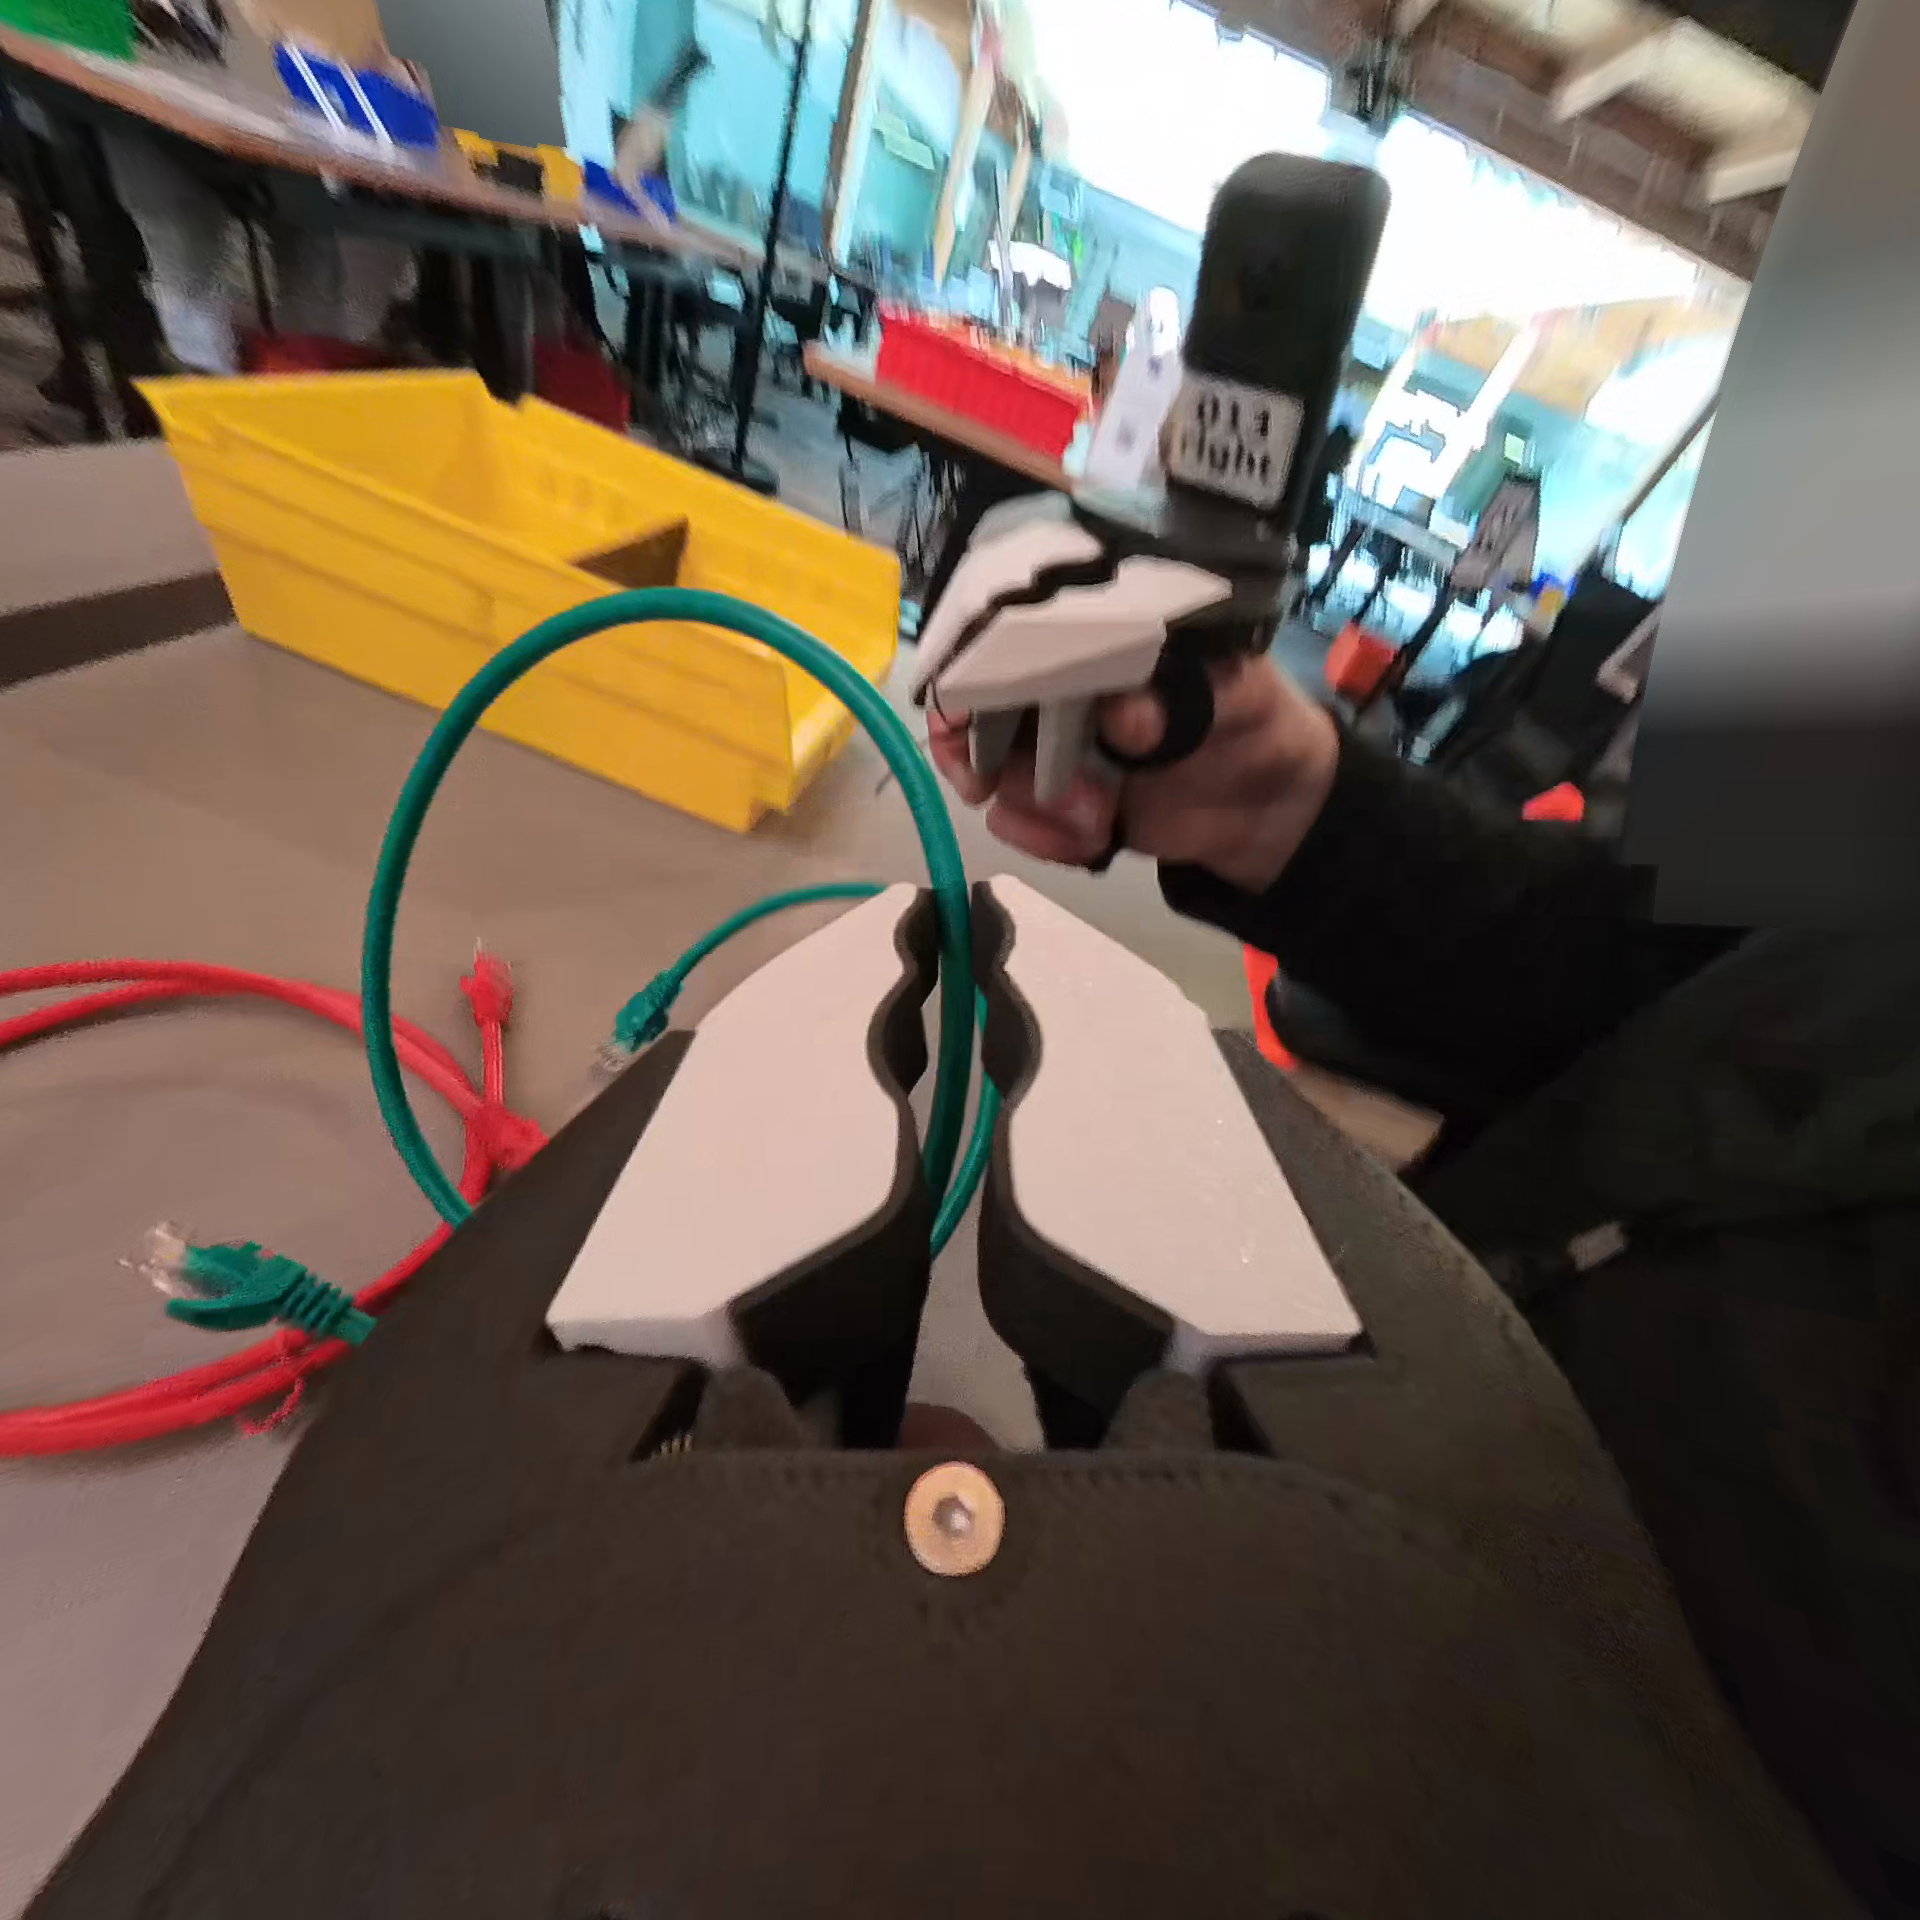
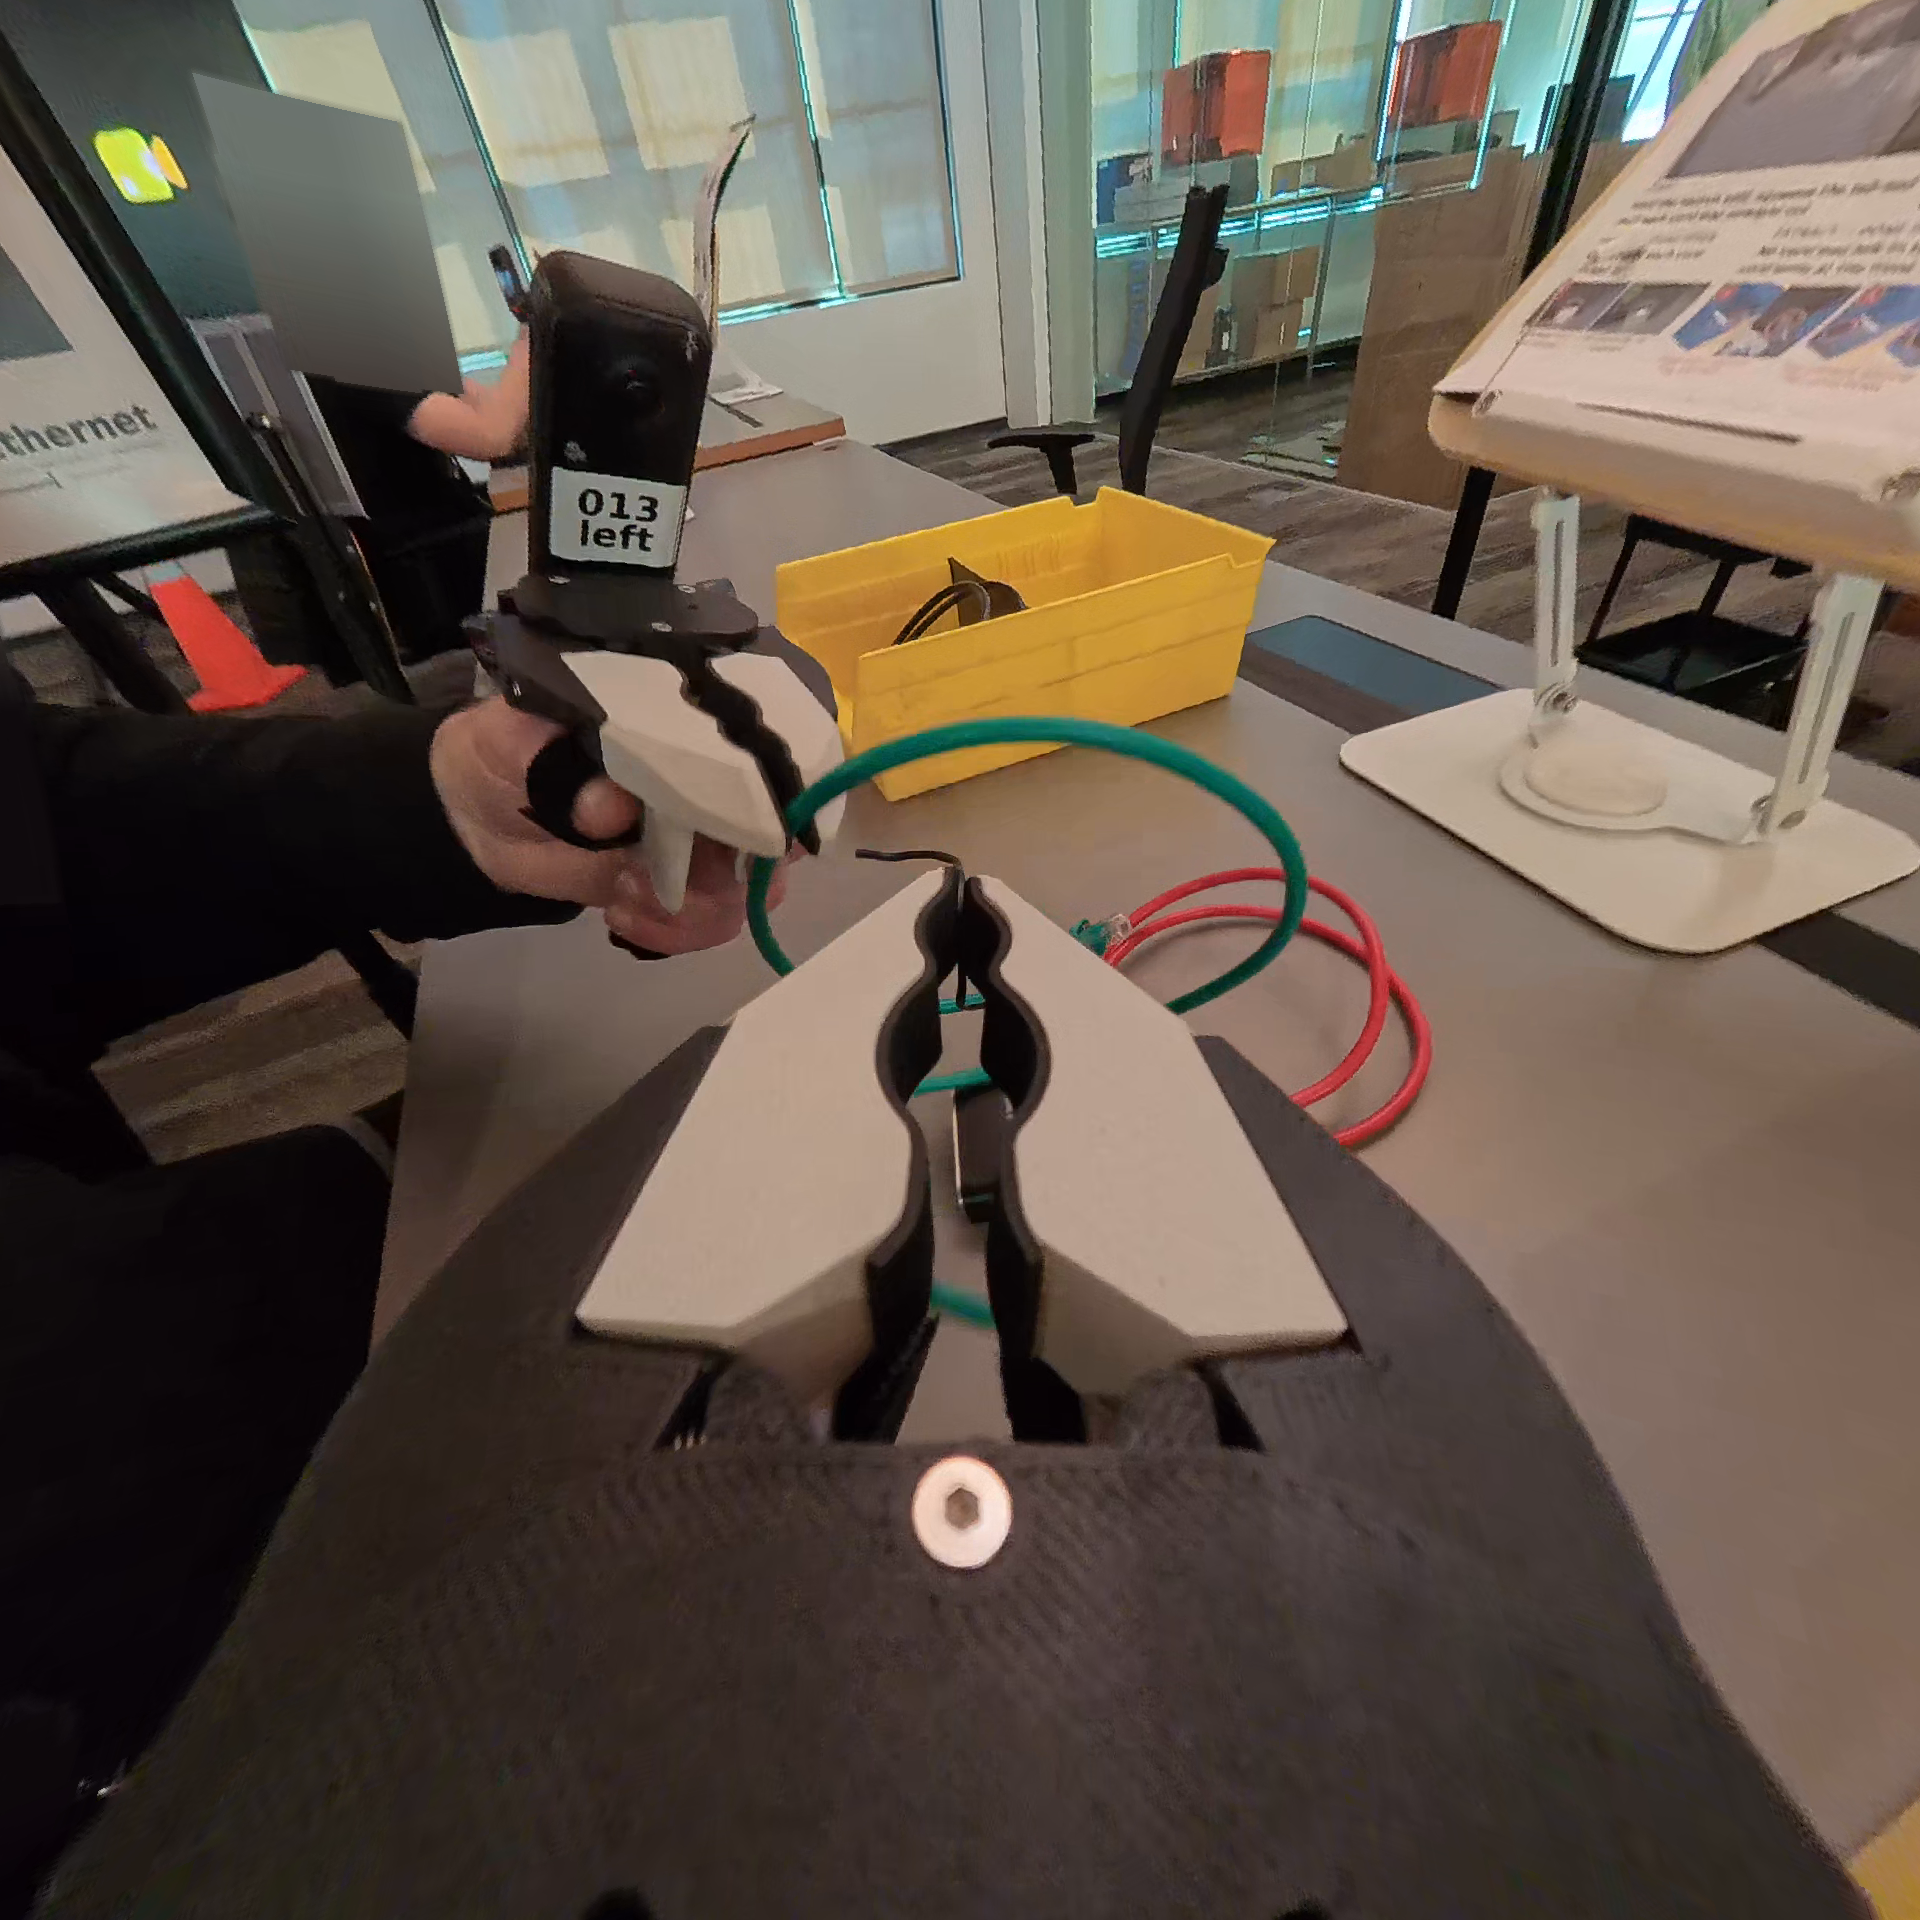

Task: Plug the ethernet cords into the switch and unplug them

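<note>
My left gripper (image 1: pixel 954 899) is shut on a green ethernet cord (image 1: pixel 380 966), which rises in a tall loop above the table. One green plug (image 1: pixel 639 1013) hangs near the fingers; the other (image 1: pixel 239 1283) lies on a red ethernet cord (image 1: pixel 208 1392). My right gripper (image 2: pixel 956 883) is shut on a thin black tie (image 2: pixel 904 855) that sticks out at its tips. It is close to the left gripper (image 2: pixel 805 831) and the green loop (image 2: pixel 1039 732). The right gripper (image 1: pixel 930 686) also shows in the left wrist view. I cannot see the switch.
A yellow bin (image 2: pixel 1039 665) with black cables inside stands behind the cords; it also shows in the left wrist view (image 1: pixel 416 540). A white document stand (image 2: pixel 1621 831) is at the right. The coiled red cord (image 2: pixel 1377 987) lies on the grey table (image 2: pixel 1558 1143). My right fingertips sit around 5 centimetres from my left ones.
</note>
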Demonstrator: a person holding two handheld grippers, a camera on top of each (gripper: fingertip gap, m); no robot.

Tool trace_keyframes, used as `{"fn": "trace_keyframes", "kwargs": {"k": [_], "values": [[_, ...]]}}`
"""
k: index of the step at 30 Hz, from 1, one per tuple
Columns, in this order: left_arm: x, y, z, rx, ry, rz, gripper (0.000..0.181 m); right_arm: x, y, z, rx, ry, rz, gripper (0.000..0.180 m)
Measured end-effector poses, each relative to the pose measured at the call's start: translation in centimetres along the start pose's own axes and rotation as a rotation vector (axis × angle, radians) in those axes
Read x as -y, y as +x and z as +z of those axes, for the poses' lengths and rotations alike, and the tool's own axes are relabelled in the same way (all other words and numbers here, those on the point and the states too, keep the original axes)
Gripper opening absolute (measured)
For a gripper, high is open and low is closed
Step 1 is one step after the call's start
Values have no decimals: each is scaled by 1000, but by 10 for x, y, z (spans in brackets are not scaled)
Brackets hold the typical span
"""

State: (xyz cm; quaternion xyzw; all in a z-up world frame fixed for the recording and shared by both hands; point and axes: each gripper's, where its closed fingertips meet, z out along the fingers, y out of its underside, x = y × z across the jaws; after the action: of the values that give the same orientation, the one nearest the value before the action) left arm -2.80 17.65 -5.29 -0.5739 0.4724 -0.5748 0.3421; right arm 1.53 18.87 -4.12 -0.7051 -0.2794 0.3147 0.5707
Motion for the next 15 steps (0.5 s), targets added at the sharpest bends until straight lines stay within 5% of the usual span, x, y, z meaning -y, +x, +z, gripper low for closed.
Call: {"fn": "trace_keyframes", "kwargs": {"k": [7, 15], "values": [[34, -4, -5, 14, 230, -126, 6, 29, 0, 10, -29, -41, -109, 0], [-23, -25, 21, 166, -140, 116, 7, 13, 16, -12, -85, -45, -77, 0]]}}
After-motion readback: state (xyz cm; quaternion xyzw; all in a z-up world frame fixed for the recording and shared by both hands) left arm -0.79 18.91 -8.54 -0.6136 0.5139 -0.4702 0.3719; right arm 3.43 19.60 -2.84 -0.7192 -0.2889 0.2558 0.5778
